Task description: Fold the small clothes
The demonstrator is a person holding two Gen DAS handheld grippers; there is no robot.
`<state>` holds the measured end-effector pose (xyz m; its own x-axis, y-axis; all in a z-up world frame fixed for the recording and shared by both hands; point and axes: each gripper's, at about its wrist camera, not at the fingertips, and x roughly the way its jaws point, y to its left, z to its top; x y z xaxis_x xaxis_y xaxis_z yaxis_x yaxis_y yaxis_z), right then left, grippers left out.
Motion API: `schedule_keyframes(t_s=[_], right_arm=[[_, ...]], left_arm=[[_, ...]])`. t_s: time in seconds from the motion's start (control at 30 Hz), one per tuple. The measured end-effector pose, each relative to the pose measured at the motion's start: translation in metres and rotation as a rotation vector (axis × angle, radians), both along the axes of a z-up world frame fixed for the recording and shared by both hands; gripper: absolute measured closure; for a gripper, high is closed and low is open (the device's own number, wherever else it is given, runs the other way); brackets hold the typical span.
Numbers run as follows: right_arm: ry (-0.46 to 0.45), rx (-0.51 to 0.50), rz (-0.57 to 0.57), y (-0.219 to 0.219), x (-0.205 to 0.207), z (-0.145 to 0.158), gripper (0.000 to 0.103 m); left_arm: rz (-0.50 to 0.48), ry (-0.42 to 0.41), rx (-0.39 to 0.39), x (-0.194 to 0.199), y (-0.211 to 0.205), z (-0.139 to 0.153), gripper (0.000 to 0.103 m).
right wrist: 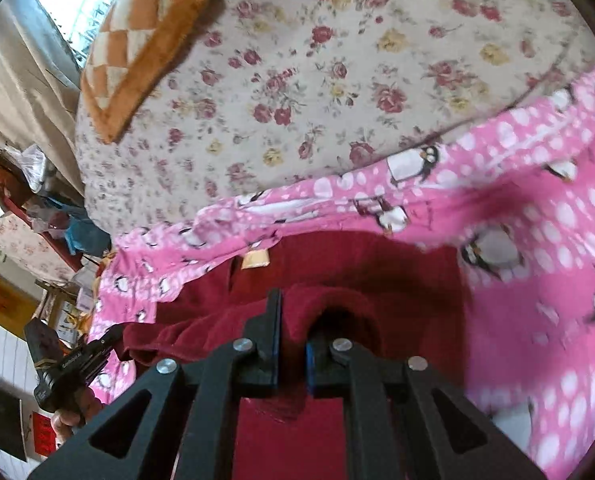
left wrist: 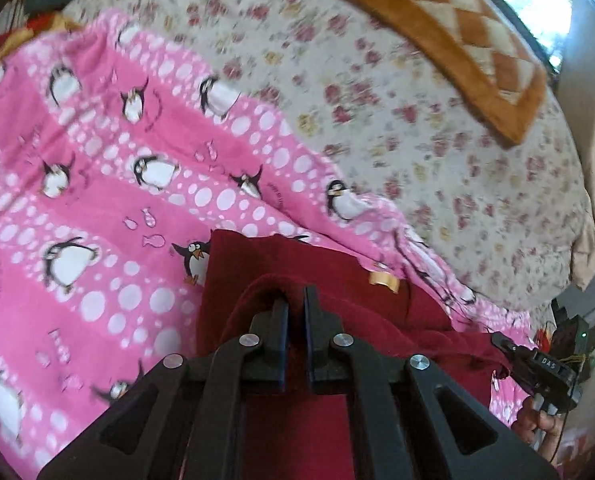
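Observation:
A dark red garment [left wrist: 337, 280] lies on a pink penguin blanket [left wrist: 97, 184], with a small tan label [left wrist: 383, 280] near its far edge. My left gripper [left wrist: 296, 300] is shut on a raised fold of the red garment. My right gripper [right wrist: 293, 312] is shut on another fold of the same garment [right wrist: 377, 272]; cloth drapes over its right finger. The right gripper shows at the right edge of the left wrist view [left wrist: 537, 364], and the left gripper shows at the left of the right wrist view [right wrist: 81, 364]. The stretch of garment between them hangs lifted.
The pink blanket [right wrist: 557, 280] lies on a floral bedsheet [left wrist: 377, 100]. An orange checkered cushion [left wrist: 457, 36] lies at the far end of the bed, also in the right wrist view [right wrist: 137, 40]. Cluttered shelves [right wrist: 37, 208] stand beside the bed.

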<state>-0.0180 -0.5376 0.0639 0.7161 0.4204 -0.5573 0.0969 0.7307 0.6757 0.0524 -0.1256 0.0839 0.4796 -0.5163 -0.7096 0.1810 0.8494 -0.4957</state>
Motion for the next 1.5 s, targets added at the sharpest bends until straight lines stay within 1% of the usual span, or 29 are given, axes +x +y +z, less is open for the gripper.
schedule_keyframes(t_s=[0.03, 0.07, 0.1, 0.13, 0.2, 0.23, 0.27, 0.3, 0.33, 0.37, 0.43, 0.47, 0.5, 0.6, 0.7, 0.8, 0.9, 0.97, 1.03, 1.13, 1.23, 1.27, 1.3, 1.4, 1.47, 1.5], right_arm=[[0.019, -0.008, 0.002, 0.0, 0.011, -0.005, 0.09], [0.055, -0.037, 0.001, 0.0, 0.021, -0.011, 0.084], [0.082, -0.06, -0.004, 0.0, 0.026, -0.015, 0.08], [0.087, -0.054, -0.007, -0.002, 0.028, -0.018, 0.079], [0.05, -0.019, -0.022, -0.009, 0.021, -0.016, 0.073], [0.026, -0.007, -0.035, -0.012, 0.014, -0.013, 0.071], [0.009, -0.009, -0.05, -0.014, 0.007, -0.01, 0.062], [-0.015, -0.032, -0.082, -0.016, -0.004, -0.005, 0.054], [-0.036, -0.045, -0.097, -0.017, -0.011, -0.001, 0.052], [-0.052, -0.047, -0.098, -0.017, -0.018, 0.001, 0.052], [-0.066, -0.047, -0.045, -0.011, -0.025, 0.005, 0.052], [-0.062, -0.073, -0.011, -0.004, -0.024, 0.006, 0.052], [-0.051, -0.133, 0.025, 0.007, -0.021, 0.008, 0.052], [-0.035, -0.246, 0.076, 0.029, -0.005, 0.007, 0.052], [0.003, -0.247, 0.059, 0.033, 0.029, -0.004, 0.052], [0.071, -0.235, 0.015, 0.025, 0.061, -0.022, 0.052], [0.149, -0.246, -0.008, 0.023, 0.083, -0.043, 0.054], [0.15, -0.264, -0.014, 0.026, 0.088, -0.053, 0.054], [0.144, -0.298, -0.019, 0.031, 0.088, -0.052, 0.054], [0.147, -0.321, -0.013, 0.034, 0.079, -0.041, 0.054], [0.119, -0.351, 0.011, 0.038, 0.055, -0.022, 0.053], [0.104, -0.36, 0.022, 0.04, 0.044, -0.016, 0.051], [0.097, -0.366, 0.029, 0.041, 0.036, -0.012, 0.049], [0.089, -0.388, 0.054, 0.042, 0.01, -0.007, 0.047], [0.099, -0.391, 0.052, 0.039, 0.004, -0.01, 0.047], [0.102, -0.388, 0.054, 0.036, 0.003, -0.013, 0.047]], left_arm=[[0.0, 0.017, -0.01, 0.005, 0.001, -0.006, 0.103], [-0.004, 0.045, -0.025, 0.012, 0.003, -0.014, 0.103], [-0.005, 0.064, -0.032, 0.015, 0.005, -0.019, 0.103], [-0.013, 0.084, -0.041, 0.018, 0.007, -0.022, 0.103], [-0.026, 0.075, -0.048, 0.016, 0.009, -0.017, 0.088], [-0.014, 0.038, -0.036, 0.013, 0.011, -0.009, 0.074], [0.0, 0.01, -0.028, 0.011, 0.013, -0.003, 0.062], [0.017, -0.024, -0.034, 0.009, 0.015, 0.003, 0.058], [0.026, -0.041, -0.051, 0.007, 0.018, 0.007, 0.053], [0.025, -0.044, -0.062, 0.006, 0.018, 0.008, 0.053], [0.011, -0.034, -0.048, 0.007, 0.014, 0.007, 0.053], [0.005, -0.031, -0.025, 0.007, 0.01, 0.005, 0.053], [0.003, -0.023, 0.004, 0.008, 0.005, 0.0, 0.053], [0.006, 0.02, 0.069, 0.013, -0.003, -0.015, 0.053], [0.035, 0.076, 0.147, 0.019, -0.003, -0.036, 0.053], [0.046, 0.106, 0.155, 0.025, 0.0, -0.049, 0.053], [0.047, 0.088, 0.171, 0.026, -0.001, -0.052, 0.053], [0.041, 0.074, 0.196, 0.026, -0.004, -0.053, 0.053], [0.039, 0.065, 0.209, 0.025, -0.005, -0.053, 0.053], [0.042, 0.051, 0.218, 0.023, -0.004, -0.049, 0.053], [0.05, 0.019, 0.225, 0.022, -0.004, -0.04, 0.053], [0.052, 0.007, 0.226, 0.022, -0.005, -0.038, 0.053], [0.052, 0.0, 0.229, 0.024, -0.006, -0.037, 0.053], [0.063, -0.015, 0.25, 0.034, -0.005, -0.036, 0.053], [0.078, 0.008, 0.243, 0.043, -0.002, -0.04, 0.053], [0.084, 0.036, 0.231, 0.049, 0.001, -0.045, 0.053]])
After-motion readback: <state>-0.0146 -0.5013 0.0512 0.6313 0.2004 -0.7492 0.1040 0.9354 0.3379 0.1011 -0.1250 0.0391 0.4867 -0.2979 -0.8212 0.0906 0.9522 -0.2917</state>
